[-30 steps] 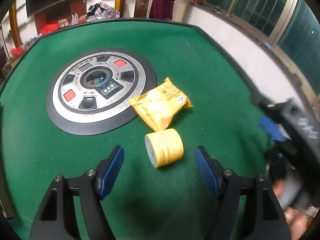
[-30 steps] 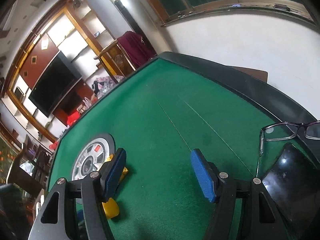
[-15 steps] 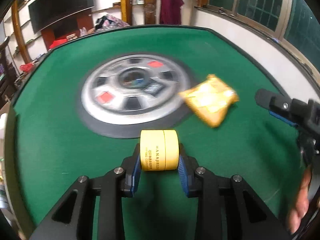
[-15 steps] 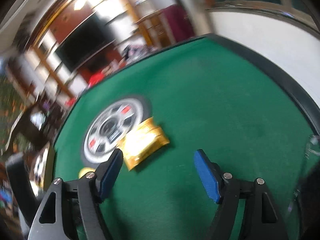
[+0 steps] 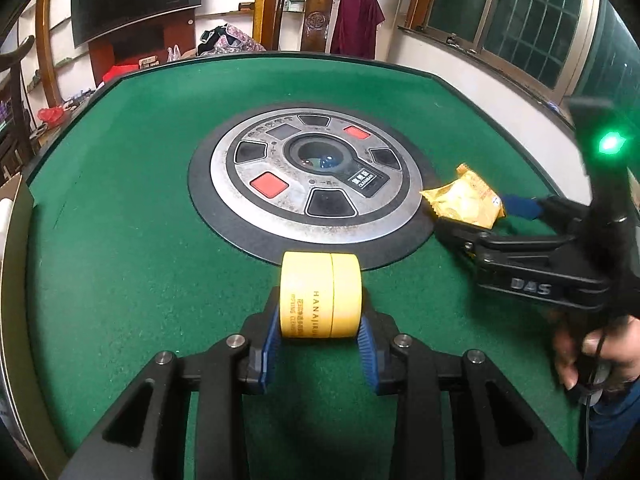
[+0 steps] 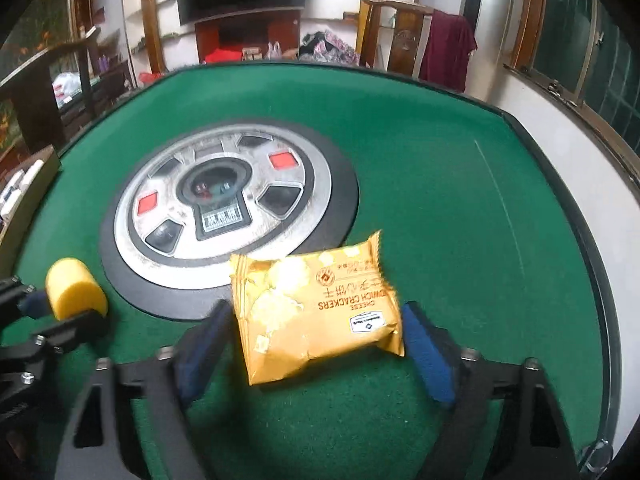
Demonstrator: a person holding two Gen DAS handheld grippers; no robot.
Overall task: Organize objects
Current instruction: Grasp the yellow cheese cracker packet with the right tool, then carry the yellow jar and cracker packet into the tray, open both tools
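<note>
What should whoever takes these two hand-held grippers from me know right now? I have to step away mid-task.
Left gripper: shut on the yellow jar, held on its side at the near edge of the round centre panel.
Right gripper: open, jaws astride the cracker packet on the green table; pads not pressing yet.
Done: jar gripped.
Left: close on the packet, then place both; no destination is visible.

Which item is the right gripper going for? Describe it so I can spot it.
Start at the round silver dial set in the middle of the green table. Just off its near edge, between the open jaws of the right gripper, lies the cracker packet: flat, crinkled and orange-yellow, unlike the smooth round yellow jar.
</note>
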